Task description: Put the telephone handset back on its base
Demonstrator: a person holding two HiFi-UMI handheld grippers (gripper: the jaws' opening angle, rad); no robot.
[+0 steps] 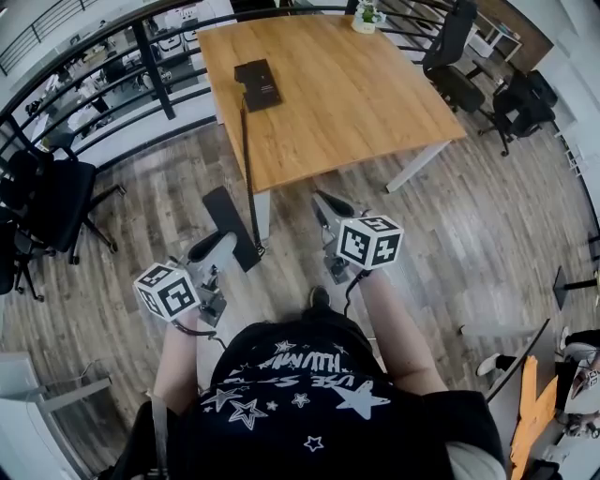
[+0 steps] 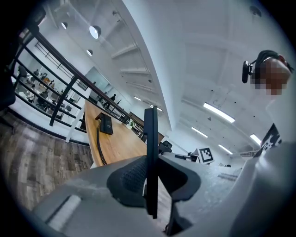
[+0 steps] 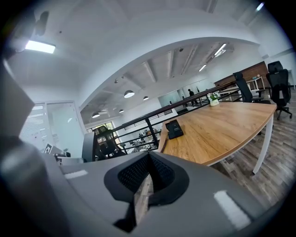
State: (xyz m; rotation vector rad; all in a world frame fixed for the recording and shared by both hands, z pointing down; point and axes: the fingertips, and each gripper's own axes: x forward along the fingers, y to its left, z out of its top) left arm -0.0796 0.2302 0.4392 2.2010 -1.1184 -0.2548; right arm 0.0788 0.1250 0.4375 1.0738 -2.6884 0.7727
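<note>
While you stand on the wood floor (image 1: 450, 234) at the near end of the tabletop (image 1: 366, 94), your left tongs (image 1: 221, 246) are closed on the telephone handset (image 1: 229, 221). It is a flat black slab whose thin edge stands upright between the two pads in the left gripper view. Handset and tongs hang over the floor, off the tabletop, with its near corner at about 1 o'clock from the tongs. The black cord (image 1: 247, 159) runs from near the handset's lower end up over the tabletop edge to the base (image 1: 257, 84). The base lies at 12 o'clock from the handset, on the left half of the tabletop and well apart from it. Your right tongs (image 1: 334, 204) are at 3 o'clock from the left pair, also over the floor. Their jaws are drawn together, with only a sliver of floor showing between the pads and nothing held. A small potted plant (image 1: 367, 16) stands at the tabletop's far edge, at 2 o'clock from the base.
</note>
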